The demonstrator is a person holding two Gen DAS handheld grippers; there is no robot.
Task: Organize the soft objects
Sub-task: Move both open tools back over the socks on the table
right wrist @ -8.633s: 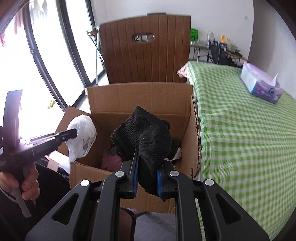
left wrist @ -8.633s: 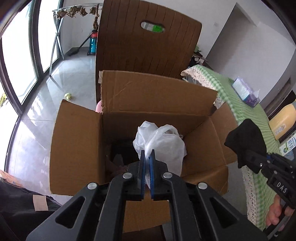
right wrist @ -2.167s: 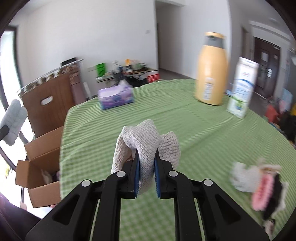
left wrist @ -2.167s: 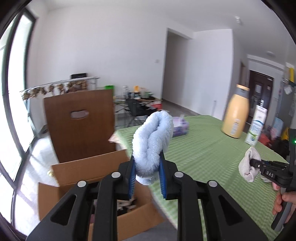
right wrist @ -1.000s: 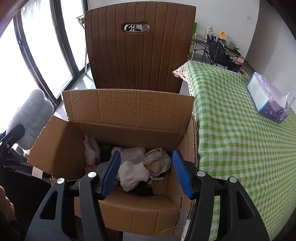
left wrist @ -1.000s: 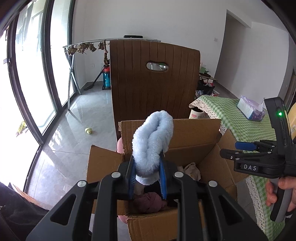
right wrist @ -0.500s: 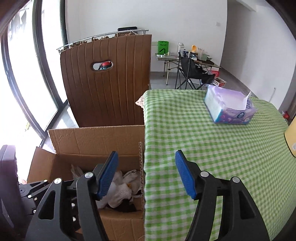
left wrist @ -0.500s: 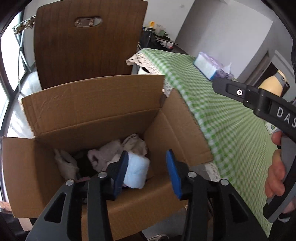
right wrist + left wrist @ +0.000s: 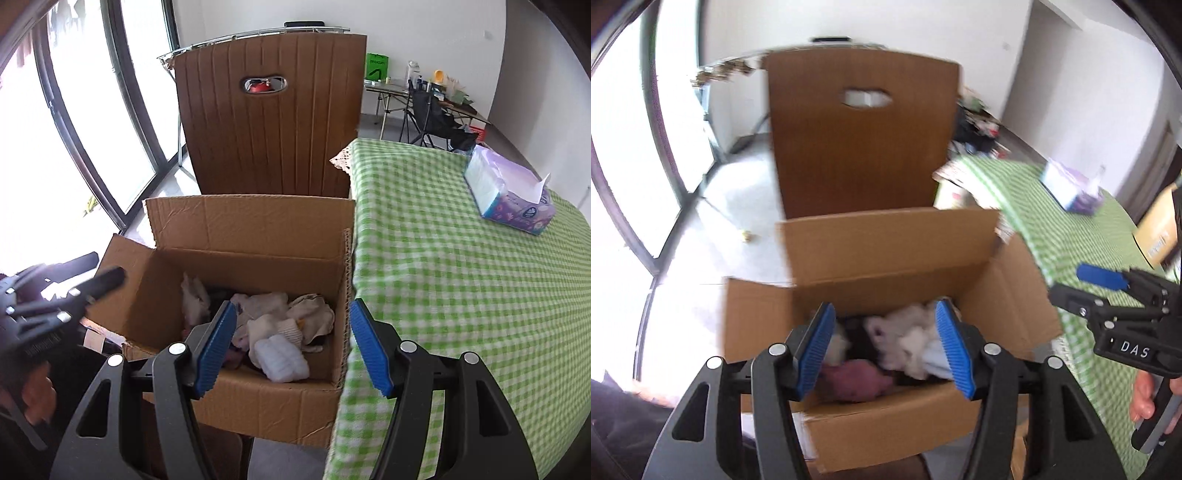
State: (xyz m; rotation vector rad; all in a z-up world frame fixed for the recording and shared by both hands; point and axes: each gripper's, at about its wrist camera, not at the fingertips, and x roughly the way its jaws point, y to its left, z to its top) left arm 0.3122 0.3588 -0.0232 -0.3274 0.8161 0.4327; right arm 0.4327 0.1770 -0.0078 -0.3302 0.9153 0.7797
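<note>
So, left to right: the left gripper (image 9: 884,347) is over the cardboard box (image 9: 886,243), jaws spread and nothing between them. They've just been opening, and the fluffy light blue roll (image 9: 282,358) it was clamping a second ago is out of its grip. That roll now lies in the box, below and ahead of the left claw, near the front wall. It's a soft ribbed bundle, pale blue-white, lying on top of the heap of cream and white socks (image 9: 284,314), with a dusty pink bundle (image 9: 849,380) to its left in the left wrist view.

The right gripper (image 9: 293,347) is released too, empty, jaws wide, sitting over the box's right wall next to the green checked tablecloth (image 9: 461,277). A second ago it looked further down into the box; now more table shows, with the purple tissue pack (image 9: 509,195) off to its right. The brown chair (image 9: 269,122) stands behind the box.
</note>
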